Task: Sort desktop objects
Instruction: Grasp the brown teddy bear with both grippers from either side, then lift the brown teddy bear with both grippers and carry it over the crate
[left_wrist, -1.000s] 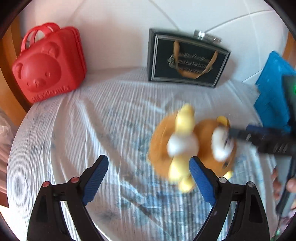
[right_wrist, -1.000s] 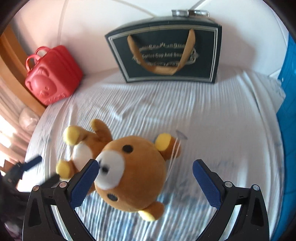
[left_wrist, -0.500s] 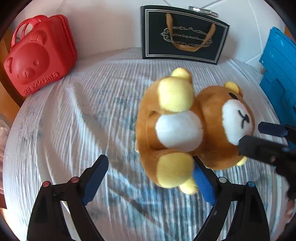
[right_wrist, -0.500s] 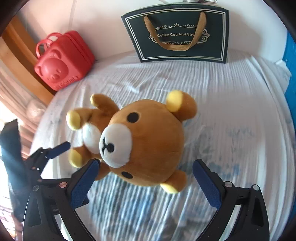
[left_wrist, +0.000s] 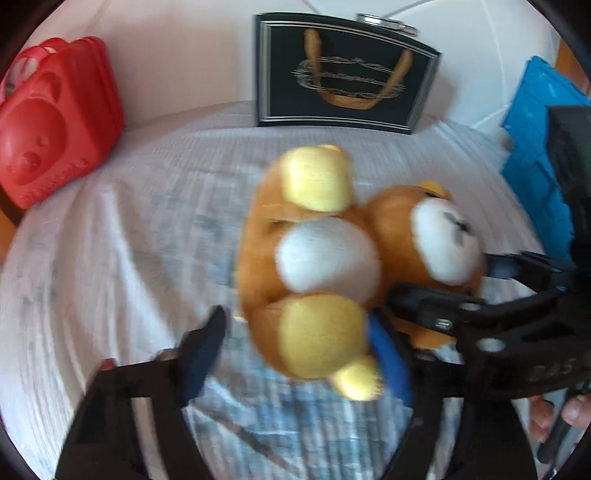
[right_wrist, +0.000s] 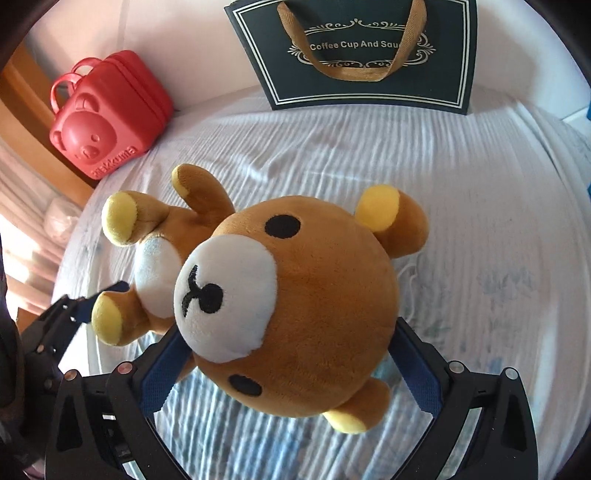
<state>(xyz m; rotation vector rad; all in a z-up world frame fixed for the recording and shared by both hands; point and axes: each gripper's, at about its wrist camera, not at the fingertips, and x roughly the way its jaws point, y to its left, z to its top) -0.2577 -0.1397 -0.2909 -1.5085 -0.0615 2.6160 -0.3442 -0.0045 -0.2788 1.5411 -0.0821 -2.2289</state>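
Note:
A brown plush bear (right_wrist: 303, 302) with yellow paws and a white muzzle lies on its back on the white ribbed tablecloth (right_wrist: 480, 221). My right gripper (right_wrist: 291, 373) has its blue pads against both sides of the bear's head. In the left wrist view the bear (left_wrist: 332, 258) is blurred, and my left gripper (left_wrist: 299, 350) stands around its lower body and leg, its jaws narrower than before. The right gripper also shows in the left wrist view (left_wrist: 443, 291) at the bear's head.
A red bear-shaped case (right_wrist: 107, 122) stands at the back left. A dark paper gift bag (right_wrist: 362, 55) with a tan handle stands at the back against the wall. A blue crate (left_wrist: 543, 147) is at the right edge.
Both grippers have moved in on the bear. The right jaws have closed onto its head. The left jaws have narrowed around its lower body.

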